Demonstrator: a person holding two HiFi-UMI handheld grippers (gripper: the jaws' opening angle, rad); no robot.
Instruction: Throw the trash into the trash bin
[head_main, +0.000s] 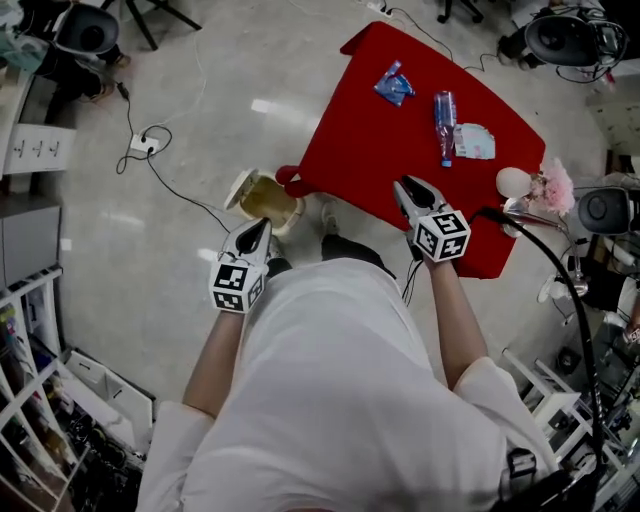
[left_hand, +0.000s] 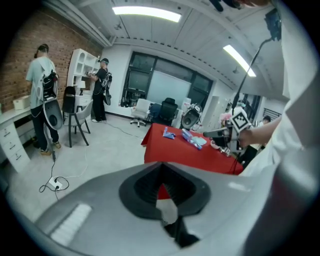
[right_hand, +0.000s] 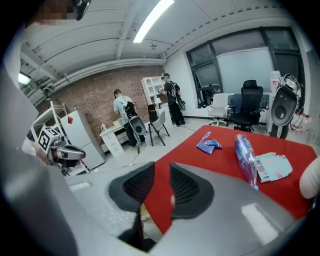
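**Operator:** Where does the head view sit?

**Technician:** On the person's head, facing steeply down. It covers the torso, both arms, the floor (head_main: 220, 120) and the red table (head_main: 360, 130) just ahead.

**Operator:** And the gripper views?

**Technician:** Each rides on its own gripper and looks along the jaws, which fill the lower frame at very close range. The left gripper (head_main: 264, 223) camera faces the table from well back. The right gripper (head_main: 401, 182) camera sits near the table's edge and faces a brick wall (right_hand: 95, 100).

**Operator:** Shared coverage?

**Technician:** All three views show the table, the plastic bottle (head_main: 445, 125) and the blue wrapper (head_main: 393, 84). Each gripper view also catches the opposite gripper.
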